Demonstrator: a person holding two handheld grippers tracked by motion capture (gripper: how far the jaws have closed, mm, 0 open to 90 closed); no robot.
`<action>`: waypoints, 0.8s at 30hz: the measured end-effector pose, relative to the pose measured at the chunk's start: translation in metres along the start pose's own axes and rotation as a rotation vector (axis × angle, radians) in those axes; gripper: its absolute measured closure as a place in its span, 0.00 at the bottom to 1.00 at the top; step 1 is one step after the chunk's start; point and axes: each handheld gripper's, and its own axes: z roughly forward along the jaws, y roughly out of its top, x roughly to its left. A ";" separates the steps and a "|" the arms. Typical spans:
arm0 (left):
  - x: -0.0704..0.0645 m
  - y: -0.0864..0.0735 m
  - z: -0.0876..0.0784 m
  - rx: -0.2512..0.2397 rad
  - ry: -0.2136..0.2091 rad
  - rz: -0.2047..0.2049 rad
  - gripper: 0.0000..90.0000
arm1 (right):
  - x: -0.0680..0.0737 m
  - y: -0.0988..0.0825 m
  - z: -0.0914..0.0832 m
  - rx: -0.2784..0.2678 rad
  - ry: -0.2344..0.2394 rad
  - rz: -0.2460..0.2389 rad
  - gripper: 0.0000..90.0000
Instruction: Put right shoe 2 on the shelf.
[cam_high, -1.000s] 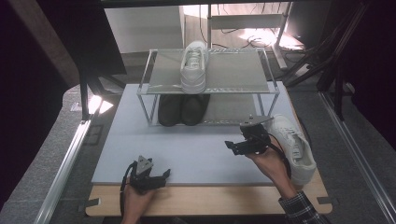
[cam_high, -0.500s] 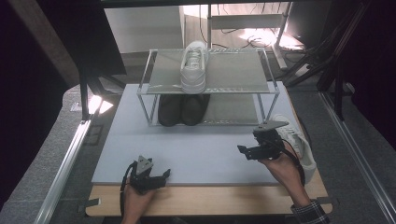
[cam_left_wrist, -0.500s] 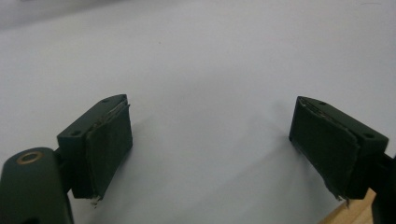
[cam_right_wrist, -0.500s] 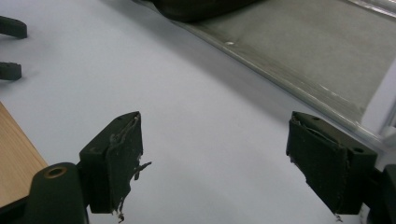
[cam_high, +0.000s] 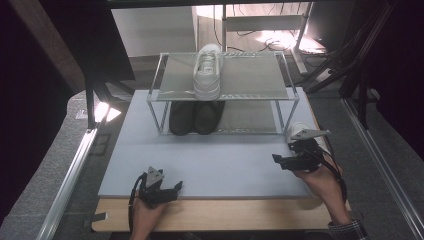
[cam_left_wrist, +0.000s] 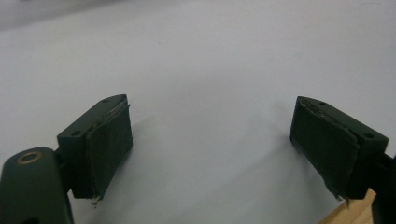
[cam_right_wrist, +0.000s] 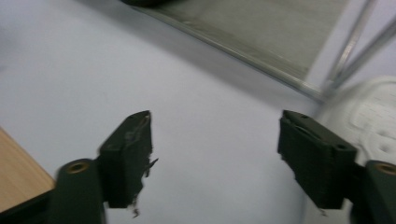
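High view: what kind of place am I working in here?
Likely a lab or workshop bench set up for shoe sorting: a metal two-tier rack on a pale mat, a white shoe on top, and cables on the floor behind.

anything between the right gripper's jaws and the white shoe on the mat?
No. In the right gripper view the right gripper has bare mat between its open jaws, and the white shoe sits just past the right-hand jaw, nothing between them.

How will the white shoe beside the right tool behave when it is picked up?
The white shoe is probably light, with a soft upper that may give under the pads. Its long shape could tilt if held at one end. The right tool has been closing its jaws, with nothing between them.
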 end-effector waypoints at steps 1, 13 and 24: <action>0.000 0.000 0.000 0.000 0.000 0.000 0.14 | -0.001 -0.001 -0.002 0.001 -0.007 0.002 0.47; 0.000 0.000 0.000 0.000 0.000 -0.002 0.14 | -0.028 -0.009 -0.026 -0.001 -0.086 0.067 0.93; 0.000 0.000 0.000 0.000 -0.001 -0.003 0.14 | -0.039 -0.033 -0.046 0.024 -0.142 0.098 0.99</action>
